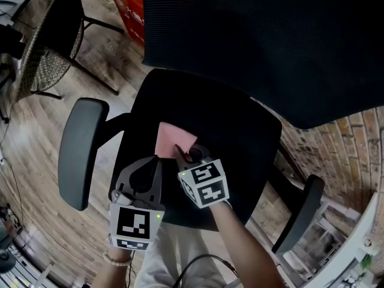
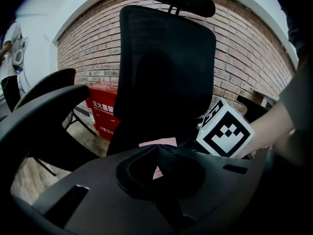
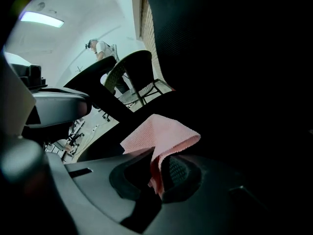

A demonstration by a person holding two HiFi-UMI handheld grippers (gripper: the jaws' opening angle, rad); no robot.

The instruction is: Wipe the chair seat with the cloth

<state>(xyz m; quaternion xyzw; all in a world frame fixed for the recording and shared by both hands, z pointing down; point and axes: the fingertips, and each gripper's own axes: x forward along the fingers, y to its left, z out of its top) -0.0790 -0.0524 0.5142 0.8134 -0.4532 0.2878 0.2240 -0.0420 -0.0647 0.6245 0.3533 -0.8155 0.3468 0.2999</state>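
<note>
Left gripper: I see its jaws closed, tips meeting, with nothing clearly caught between them. It sits low over the front of the seat, its tips just at the near left edge of the cloth.
Right gripper: just beside my left one, its jaws pinched tight on the near edge of the cloth, so a fold of pink rises out of them.
Cloth: pink and partly folded. Apart from the pinched edge it lies flat on the middle of the seat.
Seat: black, with bare fabric all round the cloth.
Armrests: a grey padded one at my left, a dark one at my right.
Backrest: black mesh, standing behind the seat.
Beyond: wooden floor, a red box behind the chair, a woven chair off to the left.
</note>
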